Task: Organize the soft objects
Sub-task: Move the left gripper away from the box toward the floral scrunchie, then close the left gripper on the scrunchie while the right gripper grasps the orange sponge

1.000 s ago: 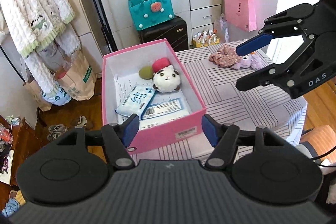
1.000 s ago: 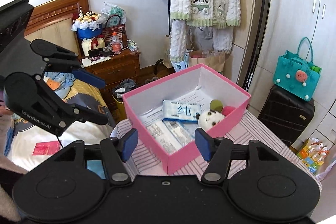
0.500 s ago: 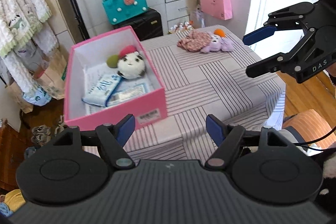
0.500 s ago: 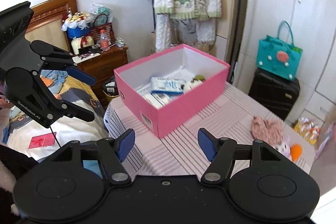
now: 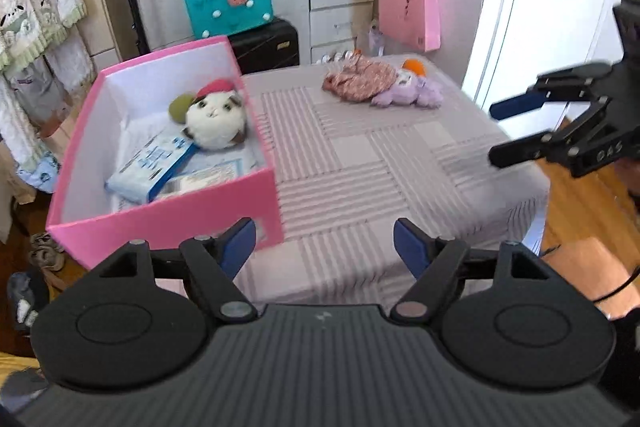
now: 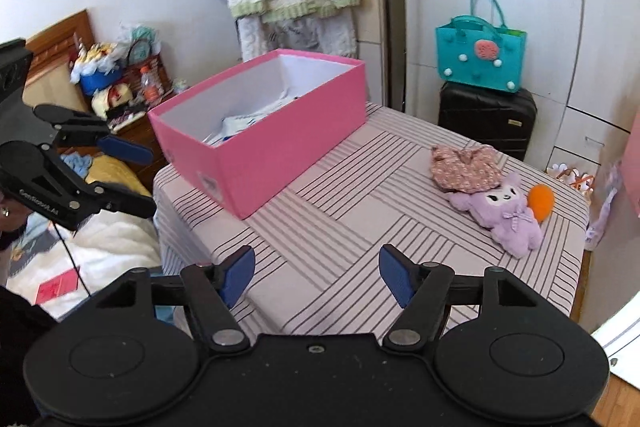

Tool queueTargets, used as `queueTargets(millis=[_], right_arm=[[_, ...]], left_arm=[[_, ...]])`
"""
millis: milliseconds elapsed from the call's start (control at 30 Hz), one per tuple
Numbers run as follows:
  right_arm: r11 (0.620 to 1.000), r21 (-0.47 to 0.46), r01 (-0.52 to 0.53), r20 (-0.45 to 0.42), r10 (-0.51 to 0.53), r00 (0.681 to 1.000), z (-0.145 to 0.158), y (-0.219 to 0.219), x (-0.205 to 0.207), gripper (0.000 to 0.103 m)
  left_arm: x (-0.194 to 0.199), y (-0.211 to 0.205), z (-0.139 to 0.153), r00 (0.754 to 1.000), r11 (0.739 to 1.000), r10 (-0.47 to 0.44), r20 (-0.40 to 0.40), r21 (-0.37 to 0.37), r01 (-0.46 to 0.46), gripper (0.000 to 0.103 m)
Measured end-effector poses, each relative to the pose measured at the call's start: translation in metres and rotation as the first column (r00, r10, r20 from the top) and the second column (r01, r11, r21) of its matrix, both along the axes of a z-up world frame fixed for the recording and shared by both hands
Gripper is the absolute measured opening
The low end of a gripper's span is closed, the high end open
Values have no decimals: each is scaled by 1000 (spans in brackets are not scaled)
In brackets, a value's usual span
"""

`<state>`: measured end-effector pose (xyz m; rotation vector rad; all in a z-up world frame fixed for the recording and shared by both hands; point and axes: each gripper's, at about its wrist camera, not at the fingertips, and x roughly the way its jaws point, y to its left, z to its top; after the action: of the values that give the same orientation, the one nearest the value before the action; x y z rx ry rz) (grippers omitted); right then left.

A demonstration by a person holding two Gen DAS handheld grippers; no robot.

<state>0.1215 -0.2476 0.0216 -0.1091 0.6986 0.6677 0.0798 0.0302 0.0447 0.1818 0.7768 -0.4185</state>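
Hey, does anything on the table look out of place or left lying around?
Yes. A purple plush and a floral cloth lie loose at the table's far corner, touching each other, outside the pink box.

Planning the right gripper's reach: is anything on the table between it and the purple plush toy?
Nothing visible. Only bare striped tablecloth lies between the open, empty right gripper and the purple plush toy. The floral cloth touches the toy's far side, and the pink box stands off to the left.
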Motion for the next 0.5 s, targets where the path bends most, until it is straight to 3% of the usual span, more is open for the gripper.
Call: queueTargets(millis=[233,367,500], right_arm=[[999,32,-2,30,1,1000,-20,-18,14,74],[999,49,7,56,-10,998,-28,-25,21,74],[990,134,53,131,-71,989,-28,-44,27,74]], left_arm=[[14,-27,-9,998,996,-1,61,-90,7,77],[22,-42,-17,997,995,11,83,-97,-3,77],[36,-55,-20,997,992,26,68,-129,-17,77]])
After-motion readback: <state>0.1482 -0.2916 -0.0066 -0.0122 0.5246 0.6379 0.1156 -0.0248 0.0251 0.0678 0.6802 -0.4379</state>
